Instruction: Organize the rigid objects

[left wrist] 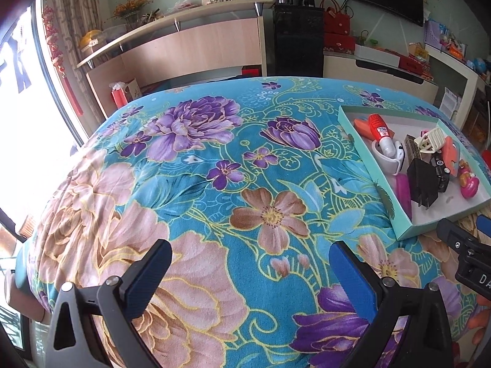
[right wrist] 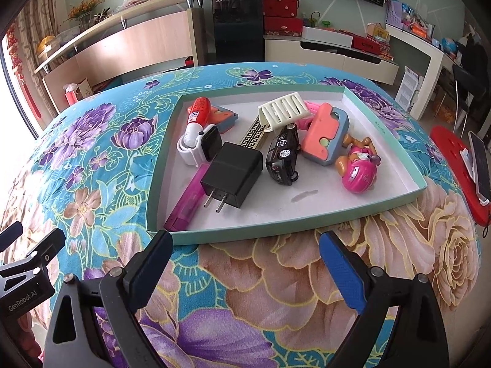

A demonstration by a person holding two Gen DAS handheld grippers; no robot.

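Note:
A shallow teal tray [right wrist: 307, 225] with a white floor lies on the flowered cloth and holds several small objects: a black plug adapter [right wrist: 234, 170], a black toy car [right wrist: 284, 155], a pink helmeted figure [right wrist: 359, 174], a coral toy [right wrist: 325, 135], a white smartwatch [right wrist: 199, 148], a red-and-white tube [right wrist: 196, 113], a cream slatted piece [right wrist: 284, 109] and a magenta lighter [right wrist: 187, 204]. My right gripper [right wrist: 245, 263] is open and empty, just in front of the tray's near rim. My left gripper [left wrist: 250, 271] is open and empty over bare cloth, left of the tray [left wrist: 408, 233].
The flowered cloth [left wrist: 214, 168] covers a rounded table that drops off at its edges. A red board with a phone [right wrist: 478, 165] lies at the table's right edge. Shelves, a black cabinet [left wrist: 297, 40] and a TV stand behind.

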